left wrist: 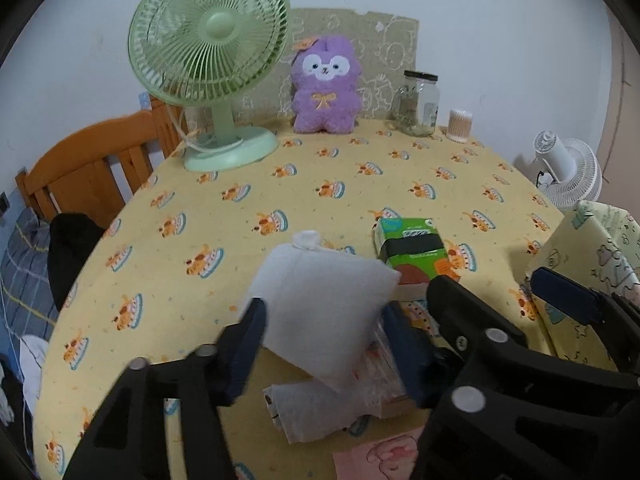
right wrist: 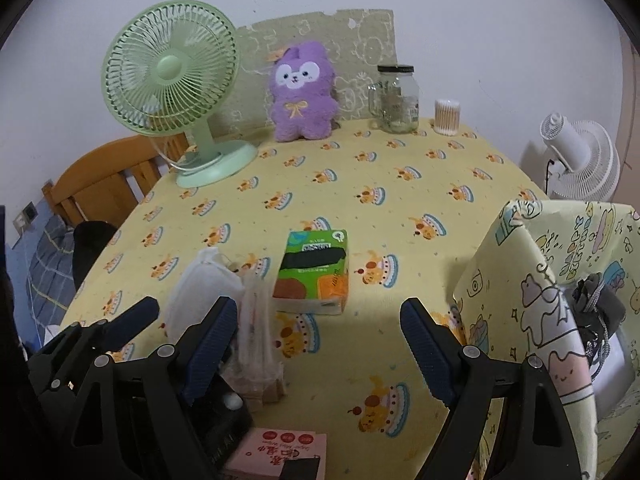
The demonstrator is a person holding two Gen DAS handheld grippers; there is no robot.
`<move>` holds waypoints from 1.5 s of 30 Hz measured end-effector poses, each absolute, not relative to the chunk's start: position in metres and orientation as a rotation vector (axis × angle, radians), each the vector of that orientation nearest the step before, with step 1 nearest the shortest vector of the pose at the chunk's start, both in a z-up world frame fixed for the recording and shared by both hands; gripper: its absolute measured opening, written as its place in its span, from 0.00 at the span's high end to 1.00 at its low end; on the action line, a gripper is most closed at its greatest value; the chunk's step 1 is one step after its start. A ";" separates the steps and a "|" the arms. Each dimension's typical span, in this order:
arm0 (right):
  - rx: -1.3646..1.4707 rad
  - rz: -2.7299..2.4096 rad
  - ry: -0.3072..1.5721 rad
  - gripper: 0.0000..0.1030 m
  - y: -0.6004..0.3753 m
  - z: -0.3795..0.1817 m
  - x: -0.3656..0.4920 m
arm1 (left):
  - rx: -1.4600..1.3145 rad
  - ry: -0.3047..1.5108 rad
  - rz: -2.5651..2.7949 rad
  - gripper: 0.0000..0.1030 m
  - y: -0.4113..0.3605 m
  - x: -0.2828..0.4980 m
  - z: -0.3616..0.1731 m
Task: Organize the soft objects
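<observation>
My left gripper [left wrist: 324, 332] is shut on a white soft pack [left wrist: 320, 304] and holds it above the table, tilted. The same pack [right wrist: 196, 292] shows at the left of the right wrist view, held in the left gripper [right wrist: 182, 314]. My right gripper [right wrist: 320, 332] is open and empty over the yellow tablecloth [right wrist: 400, 208], just in front of a green tissue pack [right wrist: 314, 270], which also shows in the left wrist view [left wrist: 412, 246]. A patterned fabric bin [right wrist: 532, 280] stands at the right with dark cloth [right wrist: 596, 300] inside. A purple plush [left wrist: 324, 86] sits at the back.
A green fan [left wrist: 208, 40], a glass jar [left wrist: 418, 102] and a cotton swab tub [left wrist: 459, 125] stand along the back edge. A clear wrapped packet [right wrist: 256, 336] and a pink pack [right wrist: 276, 452] lie near the front. A rolled white cloth [left wrist: 308, 404] lies under the held pack.
</observation>
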State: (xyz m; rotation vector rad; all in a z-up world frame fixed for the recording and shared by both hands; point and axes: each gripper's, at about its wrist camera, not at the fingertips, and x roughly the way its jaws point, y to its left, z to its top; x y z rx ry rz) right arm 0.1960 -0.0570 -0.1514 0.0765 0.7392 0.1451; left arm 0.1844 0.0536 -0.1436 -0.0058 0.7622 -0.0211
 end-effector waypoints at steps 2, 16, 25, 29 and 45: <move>0.076 0.147 0.751 0.16 -0.056 -0.154 0.198 | -0.026 0.774 -0.036 0.56 0.055 0.186 -0.147; 0.023 0.231 0.791 0.16 -0.029 -0.161 0.198 | -0.047 0.798 -0.012 0.77 0.079 0.175 -0.153; 0.002 0.257 0.867 0.41 -0.013 -0.176 0.209 | -0.057 0.844 -0.043 0.77 0.085 0.175 -0.162; 0.026 0.271 0.902 0.57 -0.014 -0.181 0.214 | -0.051 0.854 -0.047 0.77 0.083 0.176 -0.164; 0.013 0.312 0.851 0.78 -0.016 -0.165 0.195 | -0.059 0.825 -0.038 0.96 0.082 0.164 -0.151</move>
